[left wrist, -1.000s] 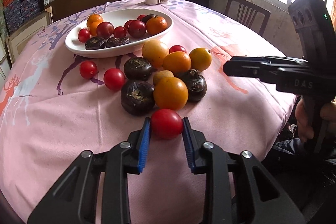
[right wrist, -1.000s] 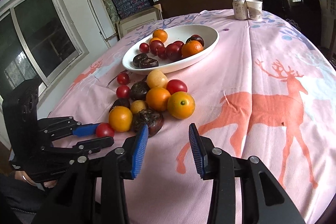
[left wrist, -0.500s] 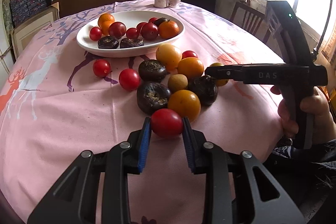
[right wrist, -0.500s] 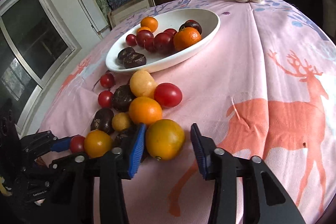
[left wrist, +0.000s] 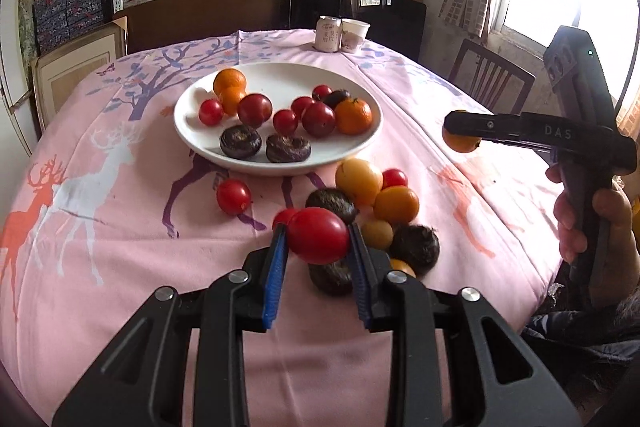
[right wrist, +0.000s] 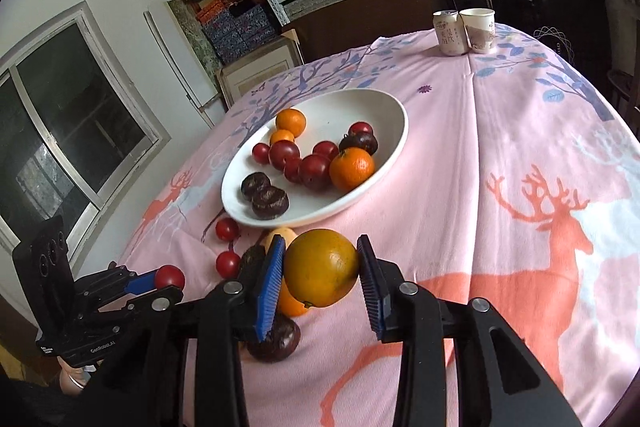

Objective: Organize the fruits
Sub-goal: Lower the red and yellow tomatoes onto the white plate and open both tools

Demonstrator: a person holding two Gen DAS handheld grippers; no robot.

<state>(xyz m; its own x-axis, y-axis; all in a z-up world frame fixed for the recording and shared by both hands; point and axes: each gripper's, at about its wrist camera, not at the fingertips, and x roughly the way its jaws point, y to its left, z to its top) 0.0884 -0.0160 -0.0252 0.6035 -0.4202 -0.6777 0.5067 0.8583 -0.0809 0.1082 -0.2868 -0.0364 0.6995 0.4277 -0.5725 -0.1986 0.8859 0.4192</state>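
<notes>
Two claws clenched, left claw (left wrist: 318, 247) on tomato (left wrist: 318, 235), right claw (right wrist: 322, 275) on half-hidden orange (right wrist: 322, 269).

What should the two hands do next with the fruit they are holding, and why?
Probably carry both toward the white plate and set them down there. The left gripper is shut on a red tomato, the right gripper on an orange, both clear of the cloth, and the plate already holds similar fruit with bare space left.

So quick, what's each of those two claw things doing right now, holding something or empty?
Left gripper: closed on a round red tomato.
Right gripper: closed on a round yellow-orange citrus fruit.
</notes>
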